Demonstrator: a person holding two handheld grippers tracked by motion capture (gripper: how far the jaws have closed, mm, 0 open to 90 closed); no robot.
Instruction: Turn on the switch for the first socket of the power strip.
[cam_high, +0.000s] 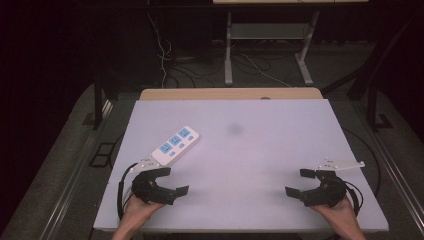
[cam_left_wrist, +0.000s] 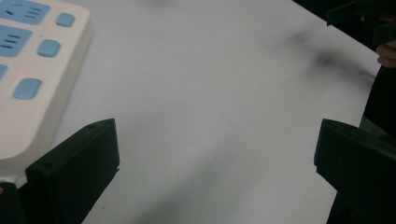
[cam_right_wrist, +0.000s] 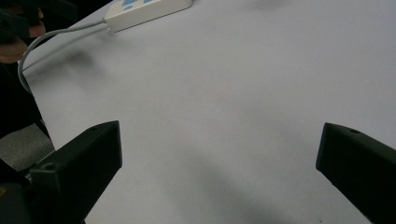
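1. Dark floor and trailing cables are surrounding a pale counter, which is carrying one white power strip with blue sockets and switches.
2. Nearest the person, the left hand-held gripper is hovering just short of the power strip's near end, jaws spread wide and holding nothing; in the left gripper view the power strip is lying just beside the left jaw, not between the two.
3. Judging by this, the work is sitting at the approach step: nothing is being gripped yet, and the power strip is resting flat, angled away toward the counter's far left.
4. The next move is probably calling for the left hand-held gripper to swing toward the power strip's body until the jaws are straddling it, then closing.
5. Well apart from the power strip, at the counter's right side, the right hand-held gripper is likewise gaping wide and empty.
6. Farthest off in the right gripper view, the power strip and its grey cord are lying beyond open counter.
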